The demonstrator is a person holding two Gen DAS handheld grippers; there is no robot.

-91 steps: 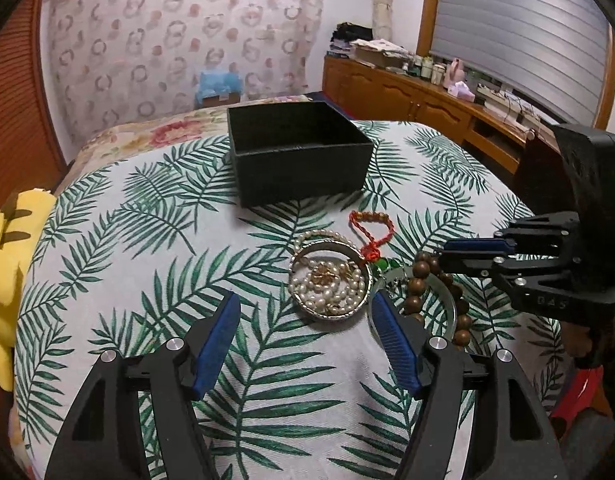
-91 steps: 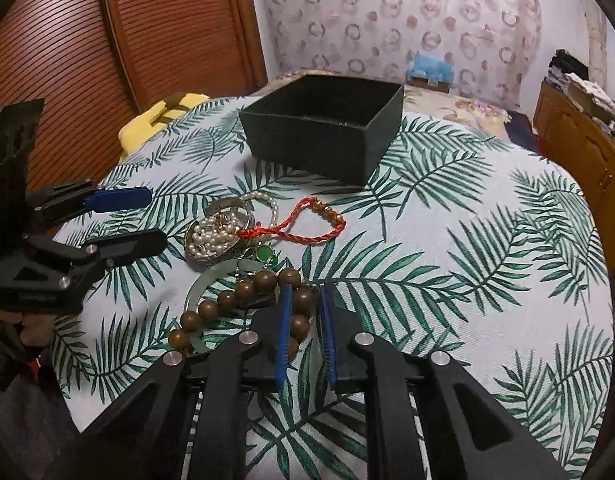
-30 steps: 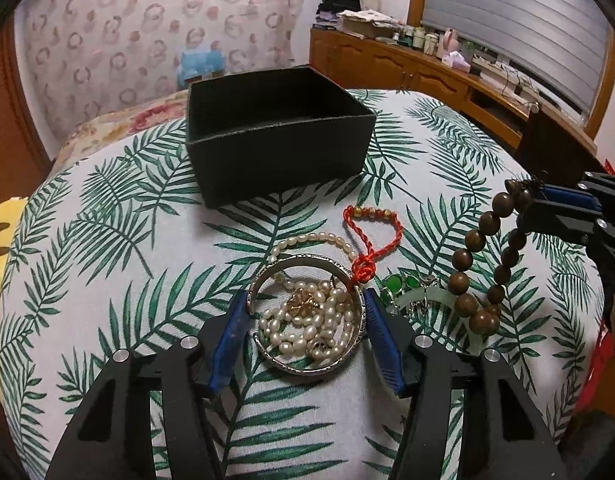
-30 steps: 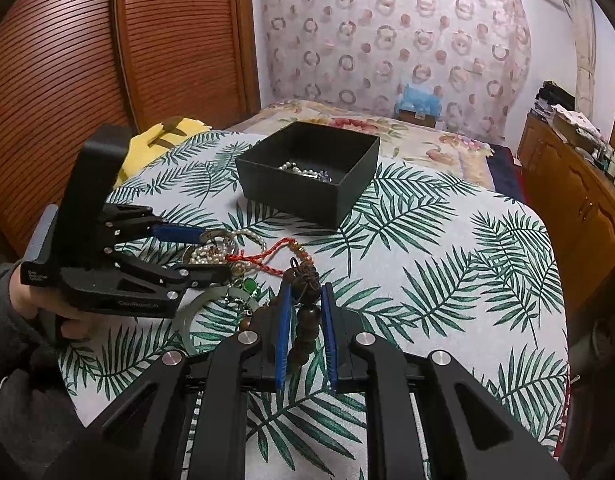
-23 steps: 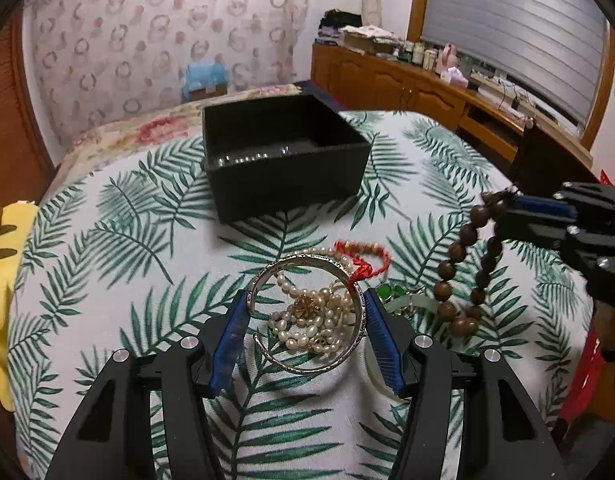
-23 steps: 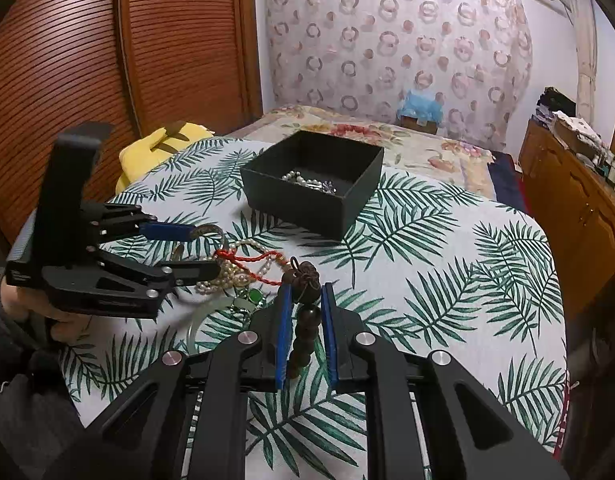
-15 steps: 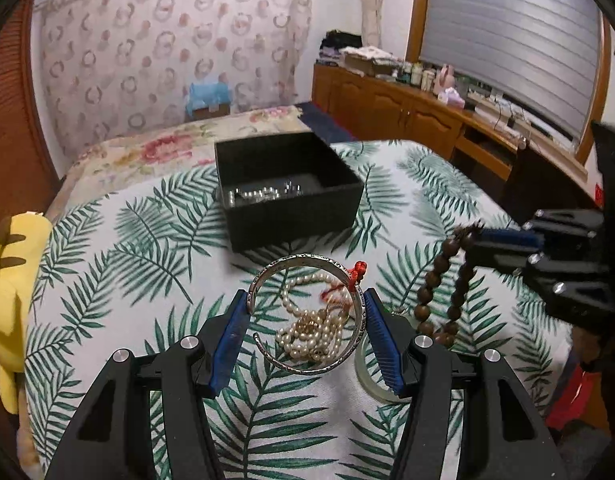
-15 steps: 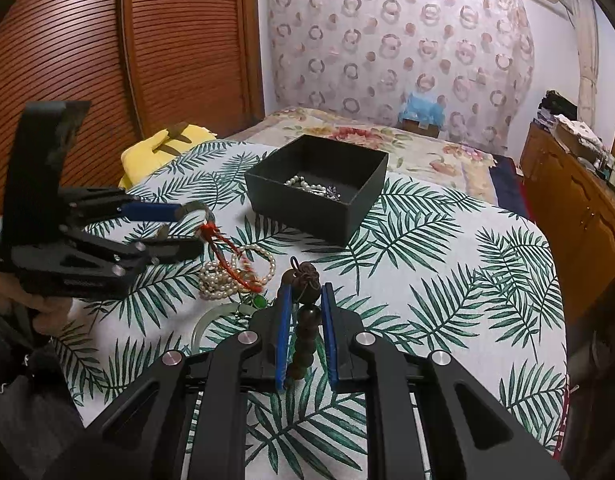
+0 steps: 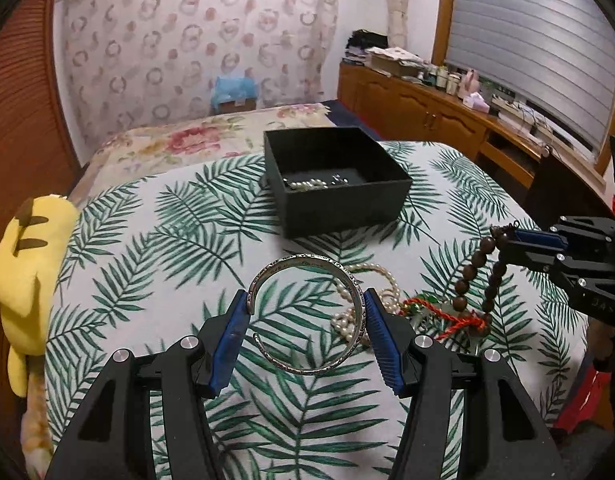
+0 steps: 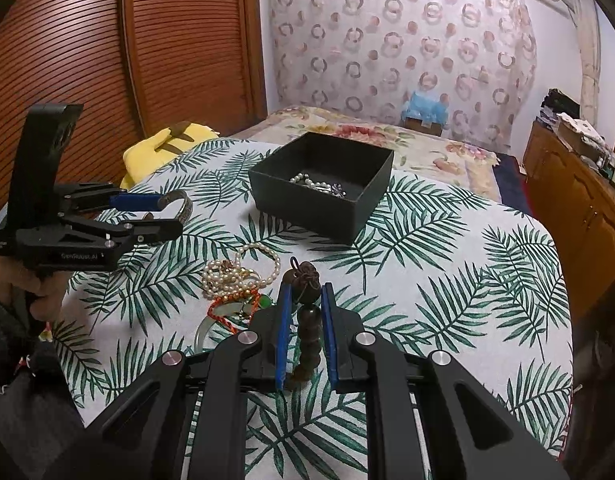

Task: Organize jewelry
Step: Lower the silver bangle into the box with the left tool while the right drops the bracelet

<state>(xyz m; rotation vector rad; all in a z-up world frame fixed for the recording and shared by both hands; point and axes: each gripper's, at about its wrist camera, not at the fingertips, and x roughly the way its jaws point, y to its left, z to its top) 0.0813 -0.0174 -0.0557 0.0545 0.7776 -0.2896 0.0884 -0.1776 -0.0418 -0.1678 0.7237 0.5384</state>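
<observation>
Left tongs (image 9: pixel 305 312) clamp silver bangle (image 9: pixel 307 316); right tongs (image 10: pixel 306 312) pinch wooden bead string (image 10: pixel 307 336). Black box (image 9: pixel 339 184) ahead of both.

Silver bangle (image 9: pixel 307 312) and wooden bead bracelet (image 9: pixel 477 276) held aloft.

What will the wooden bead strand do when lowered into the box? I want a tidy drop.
The wooden bead strand hangs limp from the right gripper, so it will probably fold and pile. Its round beads may swing against the black box rim.
</observation>
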